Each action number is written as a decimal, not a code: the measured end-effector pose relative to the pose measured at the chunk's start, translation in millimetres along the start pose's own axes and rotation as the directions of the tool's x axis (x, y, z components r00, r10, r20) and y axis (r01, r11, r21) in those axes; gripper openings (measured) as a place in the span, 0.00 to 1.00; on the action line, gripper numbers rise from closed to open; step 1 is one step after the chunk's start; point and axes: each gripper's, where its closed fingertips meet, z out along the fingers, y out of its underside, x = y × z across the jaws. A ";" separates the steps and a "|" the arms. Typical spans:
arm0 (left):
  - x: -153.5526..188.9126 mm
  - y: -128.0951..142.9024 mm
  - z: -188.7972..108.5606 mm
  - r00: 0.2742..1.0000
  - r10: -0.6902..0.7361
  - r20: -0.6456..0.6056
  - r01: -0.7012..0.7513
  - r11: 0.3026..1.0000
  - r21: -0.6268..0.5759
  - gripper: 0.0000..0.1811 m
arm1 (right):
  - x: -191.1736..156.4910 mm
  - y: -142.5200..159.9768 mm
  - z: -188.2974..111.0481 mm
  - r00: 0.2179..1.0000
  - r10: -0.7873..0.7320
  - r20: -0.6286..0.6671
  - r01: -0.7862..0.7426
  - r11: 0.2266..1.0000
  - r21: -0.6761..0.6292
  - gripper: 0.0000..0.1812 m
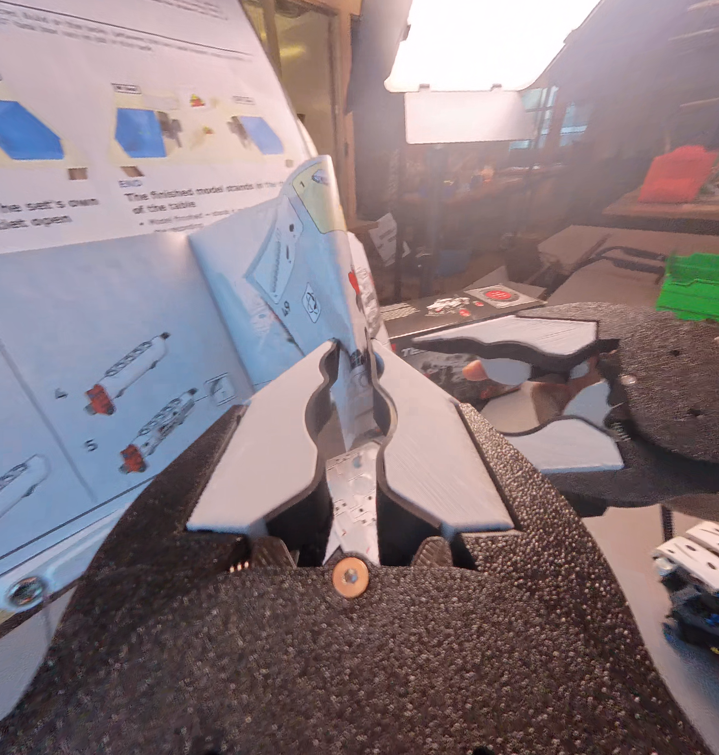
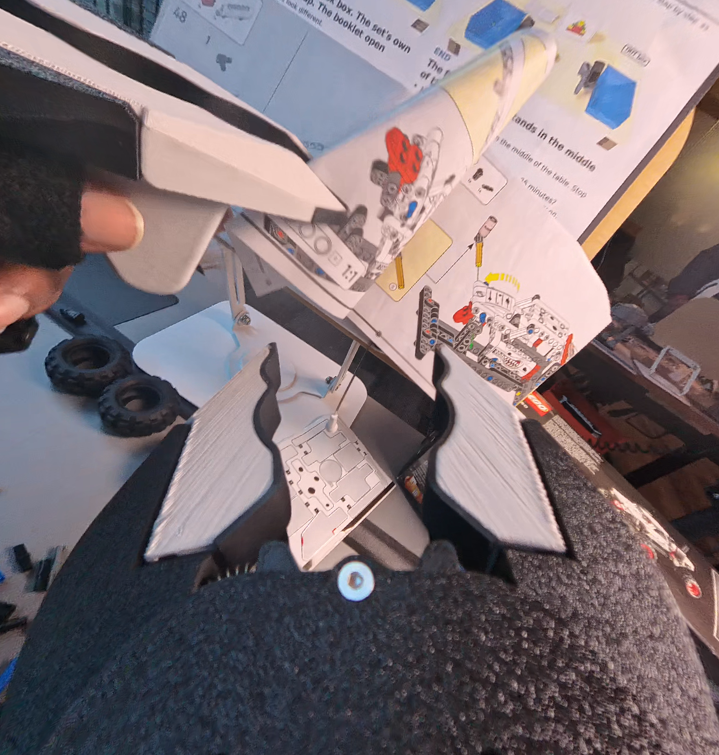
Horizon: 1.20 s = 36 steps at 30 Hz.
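**Left gripper pinches a booklet page; right gripper waits open**

The booklet [image 1: 104, 347] stands propped on a stand at the left, below a large printed sheet [image 1: 125, 122]. The left gripper [image 1: 355, 359] has its tips closed on a lifted page [image 1: 308, 253], which rises curled between them. The page is raised off the spread but not laid over to either side, so the turn looks, as a judgement, about half made.

To the right, the right gripper [image 1: 492, 380] shows in the left wrist view with its fingers spread and nothing between them. Beyond it lie a dark box [image 1: 464, 306] and, at the far right edge, a partly built model [image 1: 700, 588].

The right wrist view gives what the left lacks: two loose tyres [image 2: 112, 384] and small parts on the table, a gloved hand [image 2: 43, 220] on the left gripper [image 2: 329, 212], and the page's [image 2: 410, 184] printed face. Its own gripper [image 2: 355, 359] stands wide open, below the booklet's lower edge and apart from it.
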 end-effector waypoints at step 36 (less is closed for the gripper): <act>-85.4 49.8 25.9 0.885 0.418 0.207 -0.314 0.861 -0.400 0.00 | 54.2 12.2 61.2 0.986 0.165 -0.034 -0.167 0.983 -0.073 0.00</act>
